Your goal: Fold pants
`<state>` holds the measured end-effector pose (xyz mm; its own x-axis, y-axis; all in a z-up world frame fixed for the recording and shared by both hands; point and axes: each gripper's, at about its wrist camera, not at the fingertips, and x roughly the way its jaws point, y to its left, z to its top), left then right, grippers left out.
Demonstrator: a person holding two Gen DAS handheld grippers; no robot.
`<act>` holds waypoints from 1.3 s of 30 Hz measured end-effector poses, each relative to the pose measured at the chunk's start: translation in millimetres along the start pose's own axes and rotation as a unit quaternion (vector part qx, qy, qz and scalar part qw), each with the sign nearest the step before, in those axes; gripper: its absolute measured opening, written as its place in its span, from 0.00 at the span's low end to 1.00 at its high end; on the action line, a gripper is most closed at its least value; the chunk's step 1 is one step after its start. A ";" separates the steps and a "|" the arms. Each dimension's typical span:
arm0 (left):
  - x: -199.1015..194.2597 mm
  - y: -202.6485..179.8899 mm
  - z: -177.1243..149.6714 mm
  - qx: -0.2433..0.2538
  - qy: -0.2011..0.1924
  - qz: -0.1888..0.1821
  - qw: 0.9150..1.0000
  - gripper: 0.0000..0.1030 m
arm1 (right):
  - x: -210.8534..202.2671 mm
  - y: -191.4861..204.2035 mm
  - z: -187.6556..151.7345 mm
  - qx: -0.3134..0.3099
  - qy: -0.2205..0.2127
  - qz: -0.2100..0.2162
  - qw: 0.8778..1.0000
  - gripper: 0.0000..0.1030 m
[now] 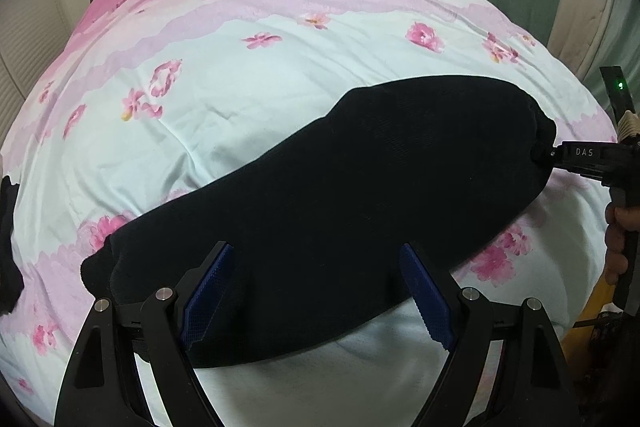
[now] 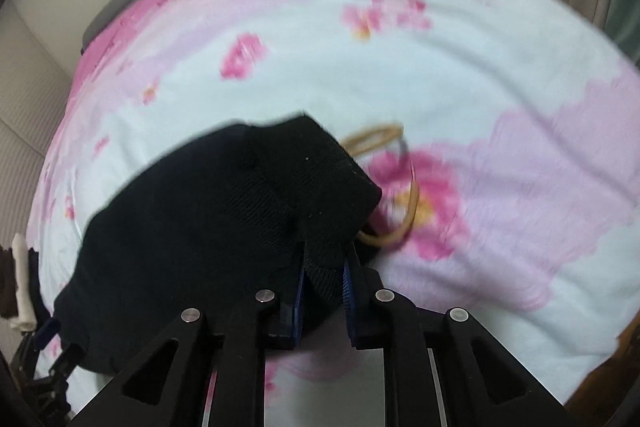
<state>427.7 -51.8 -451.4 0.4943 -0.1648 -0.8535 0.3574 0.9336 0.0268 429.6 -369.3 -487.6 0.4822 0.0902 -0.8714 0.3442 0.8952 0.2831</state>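
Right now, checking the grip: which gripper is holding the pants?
The right gripper: jaws pinched on the black pants. The left gripper hangs open.

Left gripper: black angular linkage arms, triangular cut-outs, round silver pivot screws, blue ribbed pads. Right gripper: same black arms, silver screws, blue pads; side view shows white "DAS" lettering, green indicator light above.

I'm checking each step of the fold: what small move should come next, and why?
Probably close the left gripper on the black pants: its jaws straddle the near edge without pinching, while the right gripper already clamps the far end. Then both can lift together.
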 end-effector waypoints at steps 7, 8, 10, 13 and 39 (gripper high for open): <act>-0.6 5.6 -1.7 -0.011 0.003 0.010 1.000 0.82 | -17.2 3.0 -6.1 -0.010 -0.016 -0.017 1.000 0.41; -1.4 8.9 -1.9 -0.016 0.001 0.013 1.000 0.82 | -23.6 4.2 -7.1 -0.014 -0.021 -0.023 0.999 0.44; -1.8 16.2 -3.6 -0.027 -0.001 0.018 0.999 0.82 | -37.6 9.0 -9.9 -0.026 -0.031 -0.033 0.999 0.52; 2.0 33.4 -10.1 -0.047 -0.002 0.031 0.998 0.82 | -54.3 22.1 -17.3 -0.067 -0.032 -0.042 0.996 0.53; -44.2 123.8 -75.9 -0.260 -0.020 0.057 0.964 0.86 | -55.2 293.5 -4.2 -0.487 0.090 0.196 0.846 0.67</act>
<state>389.9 95.2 -449.8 0.5411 -0.0549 -0.8391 -0.1414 0.9777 -0.1552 500.6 -109.6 -358.2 0.2443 0.4503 -0.8588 -0.6834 0.7082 0.1770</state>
